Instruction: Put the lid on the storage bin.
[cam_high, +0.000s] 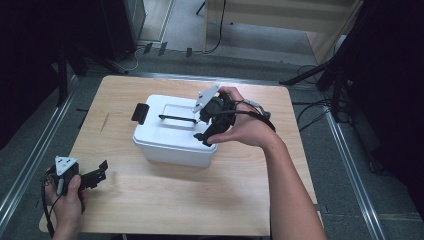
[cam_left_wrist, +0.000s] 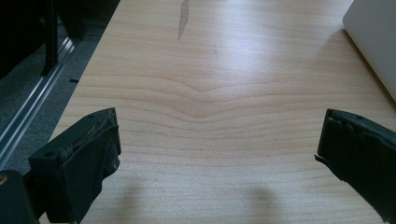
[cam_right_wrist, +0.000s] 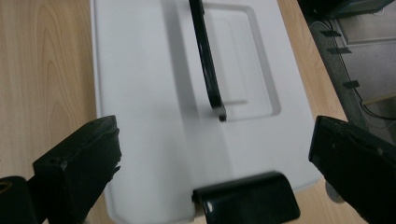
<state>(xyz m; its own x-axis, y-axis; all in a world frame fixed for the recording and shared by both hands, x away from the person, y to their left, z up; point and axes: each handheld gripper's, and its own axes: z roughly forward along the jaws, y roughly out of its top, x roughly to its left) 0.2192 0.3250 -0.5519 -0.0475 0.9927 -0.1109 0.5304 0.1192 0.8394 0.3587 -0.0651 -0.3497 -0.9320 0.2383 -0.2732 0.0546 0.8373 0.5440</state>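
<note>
1. Our right claw (cam_high: 206, 129) hangs released over the near end of the white box (cam_high: 172, 145); its jaws stand wide apart with nothing between them.
2. Just ahead of that claw, the box's black handle (cam_right_wrist: 205, 60) stands upright on the lid, running straight away from it.
3. Right below the claw, between its jaws, a black latch (cam_right_wrist: 247, 197) sits at the lid's edge.
4. Our left claw (cam_high: 97, 172) is released too, low over bare bench (cam_left_wrist: 205, 93), the box well off to its right.
</note>
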